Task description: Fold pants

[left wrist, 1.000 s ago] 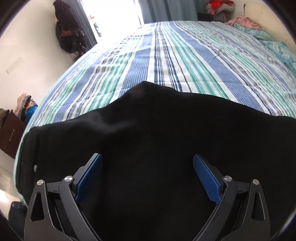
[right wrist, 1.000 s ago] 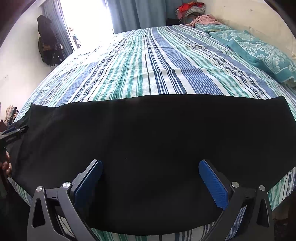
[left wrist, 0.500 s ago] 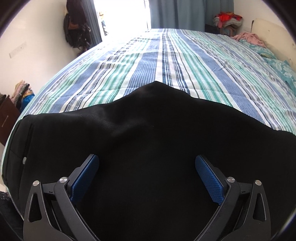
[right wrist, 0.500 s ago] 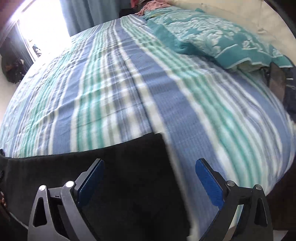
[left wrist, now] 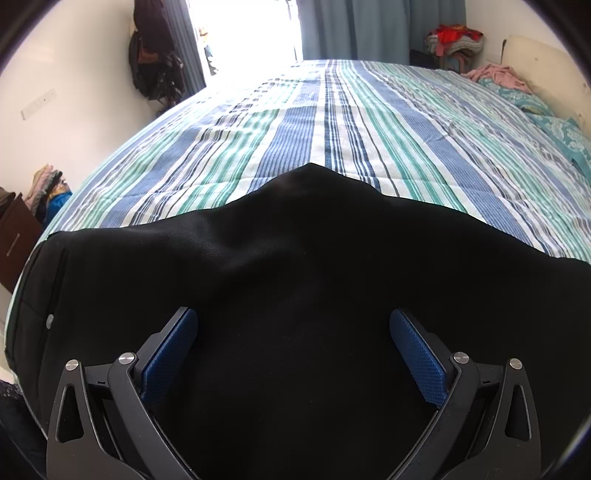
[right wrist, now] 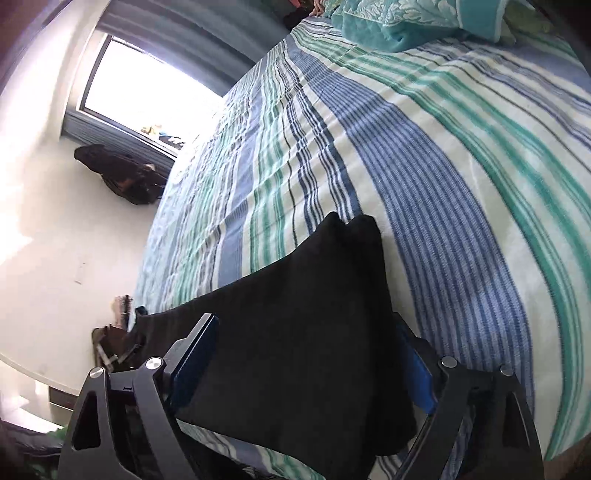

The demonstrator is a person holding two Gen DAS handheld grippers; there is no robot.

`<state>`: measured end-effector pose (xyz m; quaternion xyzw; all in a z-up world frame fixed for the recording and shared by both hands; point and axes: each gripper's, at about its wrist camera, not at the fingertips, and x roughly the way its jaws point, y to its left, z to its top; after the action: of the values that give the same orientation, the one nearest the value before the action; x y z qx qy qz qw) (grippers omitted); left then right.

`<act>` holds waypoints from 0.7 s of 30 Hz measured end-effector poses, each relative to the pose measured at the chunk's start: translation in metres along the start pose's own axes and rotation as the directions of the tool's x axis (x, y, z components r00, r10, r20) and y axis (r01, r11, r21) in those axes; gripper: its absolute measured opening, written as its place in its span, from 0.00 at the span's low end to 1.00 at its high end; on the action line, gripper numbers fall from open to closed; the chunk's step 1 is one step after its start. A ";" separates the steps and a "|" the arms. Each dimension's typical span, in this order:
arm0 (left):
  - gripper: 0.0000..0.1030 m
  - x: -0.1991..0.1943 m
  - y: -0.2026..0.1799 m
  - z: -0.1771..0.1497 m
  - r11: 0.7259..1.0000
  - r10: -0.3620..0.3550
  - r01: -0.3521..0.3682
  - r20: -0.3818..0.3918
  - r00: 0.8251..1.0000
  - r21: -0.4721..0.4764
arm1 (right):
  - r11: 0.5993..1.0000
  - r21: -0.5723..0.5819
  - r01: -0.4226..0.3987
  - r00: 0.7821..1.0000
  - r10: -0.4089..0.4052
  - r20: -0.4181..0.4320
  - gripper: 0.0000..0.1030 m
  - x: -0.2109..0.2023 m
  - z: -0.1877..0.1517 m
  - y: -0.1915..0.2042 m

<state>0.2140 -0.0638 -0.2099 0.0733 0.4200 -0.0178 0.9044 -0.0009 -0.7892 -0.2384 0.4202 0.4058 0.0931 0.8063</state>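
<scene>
Your right gripper [right wrist: 306, 354], jaws just narrowing but not yet gripping, straddles the leg end of the black cloth pants [right wrist: 314, 314] at lower centre, ready to lift it. Your left gripper [left wrist: 293, 354] hovers released above the waist on the blue-and-green striped bedsheet [left wrist: 332, 122].

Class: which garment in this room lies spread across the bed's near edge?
The black pants, alone spread flat; the pink garment is crumpled by the far pillows.

Striped bedsheet [left wrist: 332, 122], teal pillow [right wrist: 388, 18], blue curtains [left wrist: 380, 26], perhaps hanging bags [left wrist: 155, 55]
</scene>
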 end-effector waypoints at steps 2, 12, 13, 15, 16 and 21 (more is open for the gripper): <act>1.00 0.000 0.000 0.000 1.000 0.001 -0.001 0.000 1.000 0.000 | 0.998 0.021 -0.064 0.998 0.064 -0.020 0.86 0.005 0.000 -0.002; 1.00 0.000 0.000 0.000 1.000 0.001 -0.001 0.001 1.000 0.000 | 0.982 0.163 0.101 0.994 -0.091 -0.066 0.25 0.015 0.007 -0.016; 1.00 0.000 0.000 0.000 1.000 0.001 -0.001 0.001 1.000 -0.001 | 0.979 0.181 0.095 0.995 -0.088 -0.049 0.23 0.014 0.005 -0.016; 1.00 0.000 0.000 0.000 1.000 0.001 -0.001 0.001 1.000 0.000 | 0.979 0.200 0.047 0.999 -0.046 -0.009 0.16 0.011 -0.001 -0.008; 1.00 0.000 0.000 0.000 1.000 0.000 0.000 0.001 1.000 -0.002 | 0.979 0.203 -0.006 1.000 0.002 0.020 0.16 0.010 -0.003 0.000; 1.00 0.000 0.000 0.001 1.000 -0.006 0.006 0.005 1.000 -0.006 | 0.938 0.164 -0.306 0.949 0.287 0.129 0.16 0.007 -0.024 0.063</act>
<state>0.2145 -0.0635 -0.2090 0.0691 0.4182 -0.0195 0.9055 -0.0015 -0.7314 -0.2027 0.5526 0.3023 0.1543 0.7612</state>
